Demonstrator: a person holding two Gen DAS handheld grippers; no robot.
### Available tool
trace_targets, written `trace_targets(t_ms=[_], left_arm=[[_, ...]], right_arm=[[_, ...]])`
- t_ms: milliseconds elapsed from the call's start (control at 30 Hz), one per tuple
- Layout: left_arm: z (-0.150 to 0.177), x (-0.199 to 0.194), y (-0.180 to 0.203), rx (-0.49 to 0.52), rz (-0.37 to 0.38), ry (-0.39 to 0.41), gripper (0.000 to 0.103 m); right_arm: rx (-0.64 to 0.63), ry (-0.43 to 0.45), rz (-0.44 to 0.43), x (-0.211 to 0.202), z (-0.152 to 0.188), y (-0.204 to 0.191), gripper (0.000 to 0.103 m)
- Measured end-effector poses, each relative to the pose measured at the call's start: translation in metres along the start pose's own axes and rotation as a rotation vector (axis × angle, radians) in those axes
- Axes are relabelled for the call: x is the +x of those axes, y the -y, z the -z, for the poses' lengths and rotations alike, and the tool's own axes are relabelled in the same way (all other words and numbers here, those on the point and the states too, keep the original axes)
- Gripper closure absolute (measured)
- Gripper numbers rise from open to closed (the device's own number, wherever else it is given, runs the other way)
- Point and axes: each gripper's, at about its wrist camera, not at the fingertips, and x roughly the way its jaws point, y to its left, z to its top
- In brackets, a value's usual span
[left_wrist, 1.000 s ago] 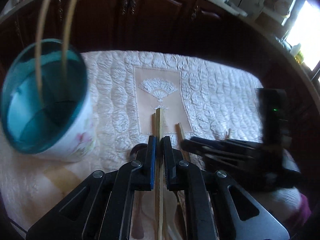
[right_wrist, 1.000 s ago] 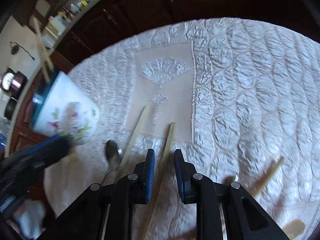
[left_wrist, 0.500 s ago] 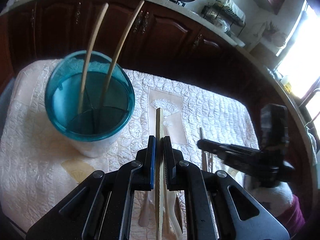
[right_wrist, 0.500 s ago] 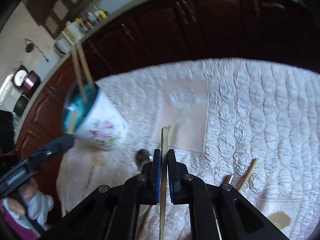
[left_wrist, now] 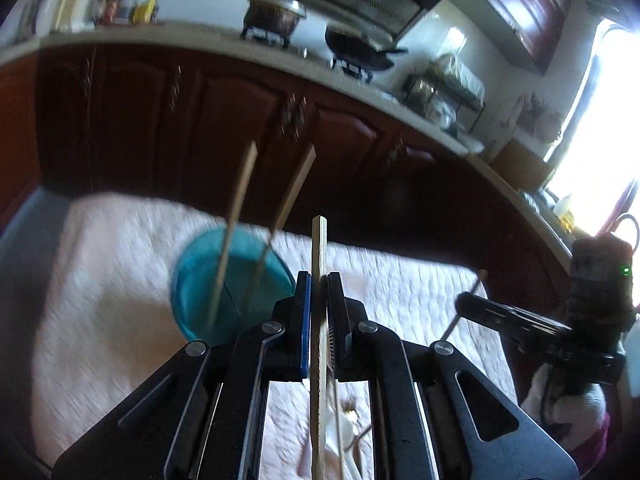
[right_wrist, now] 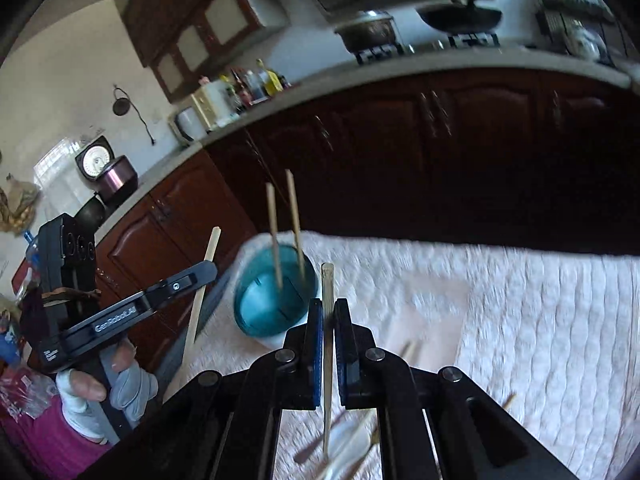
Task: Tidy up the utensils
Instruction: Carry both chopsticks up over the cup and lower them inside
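Note:
A cup with a teal inside (left_wrist: 224, 288) stands on the white quilted cloth, with two wooden chopsticks (left_wrist: 240, 216) standing in it; it also shows in the right wrist view (right_wrist: 272, 300). My left gripper (left_wrist: 319, 280) is shut on a wooden chopstick (left_wrist: 319, 248), lifted above the cloth just right of the cup. My right gripper (right_wrist: 328, 306) is shut on another chopstick (right_wrist: 327, 284), lifted near the cup's right side. The left gripper with its chopstick (right_wrist: 200, 292) shows at the left of the right wrist view.
Spoons and more chopsticks (right_wrist: 352, 440) lie on the quilted cloth (right_wrist: 540, 320) below the grippers. Dark wooden cabinets (left_wrist: 240, 120) and a kitchen counter with pots stand behind the table. The right gripper shows at the right of the left wrist view (left_wrist: 520, 320).
Both grippers have lifted up from the cloth with their chopsticks and tilted upward. The right gripper closed on its chopstick a second ago. The cup now sits lower and nearer the centre.

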Motion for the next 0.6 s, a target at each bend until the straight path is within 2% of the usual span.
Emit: trace_targets(t_ms=[267,467,600], left_arm=[[-0.055,0.000,-0.023,0.024,-0.113,0.184,0.097],[-0.074,0.026,-0.042,0.049,-0.130,0.243,0.097],[-0.079,0.045,-0.059,0.037,-0.156,0.268,0.097]], right_arm=[[-0.058,0.090,-0.056,-0.012,-0.052,-0.035,0.098],[-0.111,0.139,-0.077,-0.005,-0.087,-0.058,0.098],[-0.132,0.127,-0.066,0.020,-0.096,-0.063,0.098]])
